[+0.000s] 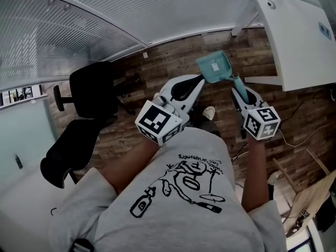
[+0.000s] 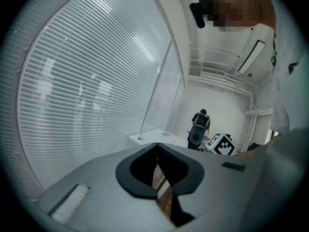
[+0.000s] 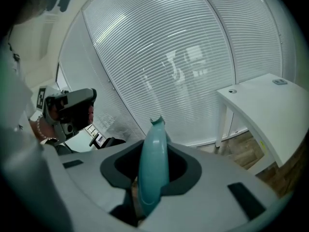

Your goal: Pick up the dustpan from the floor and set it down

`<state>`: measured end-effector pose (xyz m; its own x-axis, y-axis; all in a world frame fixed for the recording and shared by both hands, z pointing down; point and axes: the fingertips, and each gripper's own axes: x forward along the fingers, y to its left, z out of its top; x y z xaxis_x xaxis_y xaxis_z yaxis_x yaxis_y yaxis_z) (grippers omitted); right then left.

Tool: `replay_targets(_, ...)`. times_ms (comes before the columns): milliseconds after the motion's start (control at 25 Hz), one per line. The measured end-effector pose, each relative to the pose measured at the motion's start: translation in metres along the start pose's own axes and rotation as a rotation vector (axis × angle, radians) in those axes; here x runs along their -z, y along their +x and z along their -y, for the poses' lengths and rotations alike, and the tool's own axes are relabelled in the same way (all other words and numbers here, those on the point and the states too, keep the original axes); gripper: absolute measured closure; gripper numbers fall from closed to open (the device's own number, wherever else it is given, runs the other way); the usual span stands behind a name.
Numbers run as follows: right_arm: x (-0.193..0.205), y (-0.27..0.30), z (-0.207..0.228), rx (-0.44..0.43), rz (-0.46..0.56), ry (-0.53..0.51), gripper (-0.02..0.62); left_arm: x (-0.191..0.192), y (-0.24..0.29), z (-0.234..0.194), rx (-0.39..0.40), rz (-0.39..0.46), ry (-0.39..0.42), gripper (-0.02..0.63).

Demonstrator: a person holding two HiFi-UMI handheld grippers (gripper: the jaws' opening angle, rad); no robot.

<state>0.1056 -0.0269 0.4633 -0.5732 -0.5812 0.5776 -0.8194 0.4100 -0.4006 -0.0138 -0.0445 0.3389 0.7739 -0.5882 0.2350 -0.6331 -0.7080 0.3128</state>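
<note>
Teal dustpan (image 1: 212, 67) gripped by the right gripper (image 1: 238, 86), above the wooden floor (image 1: 173, 56).
A pale square patch shows inside its pan. The right gripper's jaws clamp the handle, and the pan juts ahead of them near the white table (image 1: 294, 35). The left gripper (image 1: 198, 81), jaws together and empty, sits just beside the pan.

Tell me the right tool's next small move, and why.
Probably lower the dustpan to the wooden floor before opening: the right tool grips its handle, and the pan looks to hang above the boards, beside the white table.
</note>
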Motion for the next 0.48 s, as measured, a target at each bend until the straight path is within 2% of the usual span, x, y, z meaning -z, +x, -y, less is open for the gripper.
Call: replay_targets(480, 0.03, 0.026, 0.014, 0.002, -0.016, -0.001, 0.512, 0.015, -0.002, -0.003, -0.004, -0.018, -0.018, 0.604)
